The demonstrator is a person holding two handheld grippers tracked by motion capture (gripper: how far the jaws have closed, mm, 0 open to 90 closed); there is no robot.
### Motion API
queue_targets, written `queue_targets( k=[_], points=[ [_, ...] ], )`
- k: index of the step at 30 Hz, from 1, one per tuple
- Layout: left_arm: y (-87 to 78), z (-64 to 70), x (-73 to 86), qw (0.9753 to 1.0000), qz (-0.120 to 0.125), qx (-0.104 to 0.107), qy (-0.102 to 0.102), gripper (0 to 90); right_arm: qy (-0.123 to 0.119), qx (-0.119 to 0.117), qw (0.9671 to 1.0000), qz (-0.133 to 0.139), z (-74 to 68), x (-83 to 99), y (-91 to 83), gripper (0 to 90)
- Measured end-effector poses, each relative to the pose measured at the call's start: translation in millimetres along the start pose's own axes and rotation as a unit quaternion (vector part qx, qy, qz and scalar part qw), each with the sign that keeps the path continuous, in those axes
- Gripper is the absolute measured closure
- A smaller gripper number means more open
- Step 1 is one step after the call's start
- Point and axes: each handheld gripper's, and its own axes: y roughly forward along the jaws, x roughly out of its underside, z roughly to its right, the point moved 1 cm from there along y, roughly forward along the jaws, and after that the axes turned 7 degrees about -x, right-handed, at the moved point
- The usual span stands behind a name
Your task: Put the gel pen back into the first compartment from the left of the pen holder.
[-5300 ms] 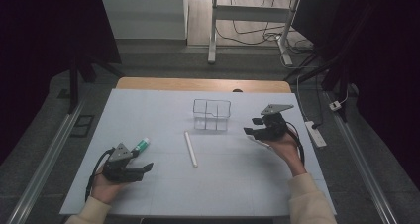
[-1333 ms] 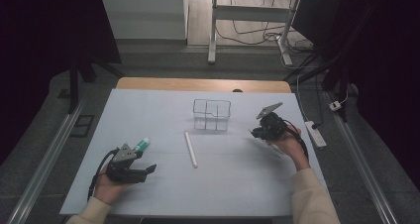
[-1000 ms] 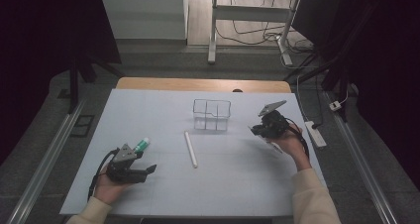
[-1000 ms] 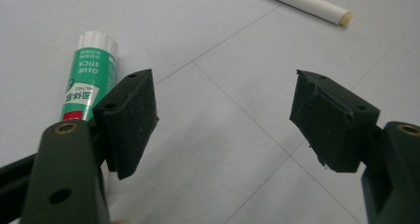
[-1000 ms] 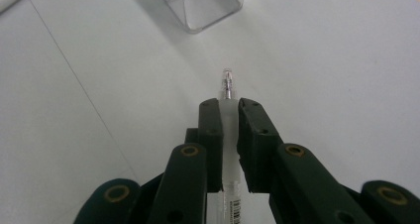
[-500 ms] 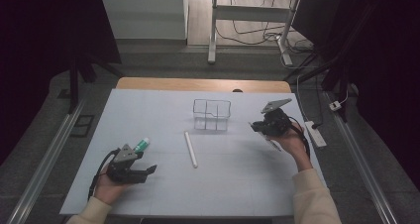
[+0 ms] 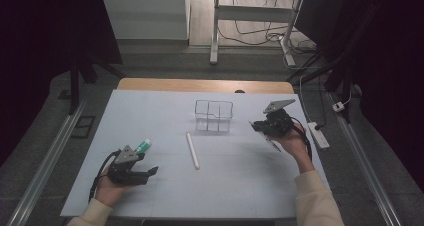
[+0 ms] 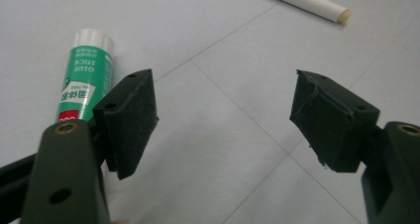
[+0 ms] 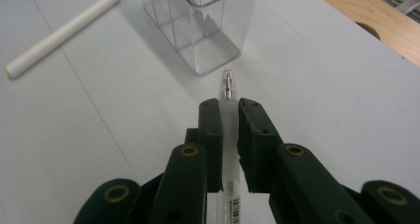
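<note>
Right gripper (image 7: 260, 127), risen slightly beside the clear organizer (image 7: 214, 116), pinches a clear pen (image 9: 227, 92); left gripper (image 8: 223, 122) unmoved, jaws spread beside green glue stick (image 8: 84, 70).

Green glue stick (image 8: 81, 78) label reading "GLUE STICK", smaller print beneath illegible, barcode on clear pen (image 9: 227, 135), digits unreadable

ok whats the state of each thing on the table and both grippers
right gripper: shut on the pen
pen: held off the table, tip towards the clear organizer
clear organizer: upright, empty
left gripper: open, holding nothing
glue stick: lying flat, capped
white marker: lying flat, untouched
</note>
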Motion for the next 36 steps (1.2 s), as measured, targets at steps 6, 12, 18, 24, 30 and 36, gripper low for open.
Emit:
queue_targets(
  k=[6,12,18,24,30,36],
  points=[
    [0.0,-0.3,0.2,1.0000,-0.001,-0.001,0.000,25.7,-0.002,-0.003,0.9998,0.018,-3.5,-3.9,-1.7,80.0],
    [0.3,-0.7,0.4,1.0000,-0.001,0.000,0.000,25.8,-0.002,-0.002,0.9995,0.031,-6.5,-7.0,-3.7,80.1],
    [0.8,-0.2,0.5,1.0000,-0.003,0.000,0.002,25.7,-0.007,-0.003,0.9992,0.039,-11.0,-11.0,-4.5,80.0],
    [1.3,0.2,0.5,1.0000,-0.004,0.001,0.002,25.8,-0.017,-0.006,0.9990,0.042,-17.6,-15.5,-1.6,80.0],
    [1.9,0.5,0.7,1.0000,-0.007,0.001,0.004,25.8,-0.023,-0.005,0.9986,0.047,-21.8,-18.6,1.2,80.1],
    [2.0,1.0,0.7,1.0000,-0.008,0.002,0.005,25.8,-0.028,-0.004,0.9982,0.053,-26.8,-22.3,3.6,80.0]
  ],
)
